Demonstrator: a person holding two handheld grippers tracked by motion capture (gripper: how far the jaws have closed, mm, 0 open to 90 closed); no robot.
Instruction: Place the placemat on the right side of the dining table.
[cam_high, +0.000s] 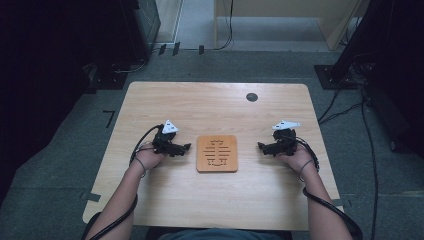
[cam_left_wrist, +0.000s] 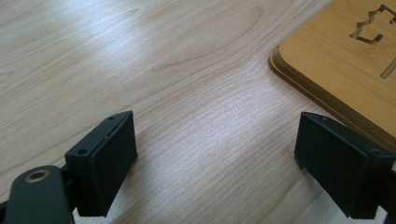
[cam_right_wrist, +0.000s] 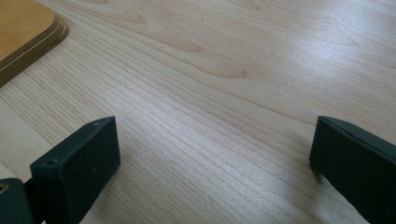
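High view shows a person sitting at a light wooden desk, with one hand-held gripper in each hand. Both forearms rest on the desk. The left hand-held gripper points to the middle of the desk, and the right hand-held gripper points toward it from the other side. Between the two tips lies a square wooden board with cut-out slots. It lies flat on the desk. The board is just beside the tip of the left hand-held gripper and near the tip of the right one, but neither of them touches it.

Left gripper view looks along the two black jaws, which stand wide apart. Between them there is bare desk surface, so this hand-held gripper holds nothing. The corner of the wooden board is ahead of the jaw on the right side of this view, very close to it; I cannot tell if they touch here.

Right gripper view also shows two black jaws wide apart with bare desk between them, so the right hand-held gripper is empty too. The rounded corner of the board is ahead of the jaw on the left side of this view, clearly apart from it.

A small dark round hole is in the desk far beyond both hand-held grippers.
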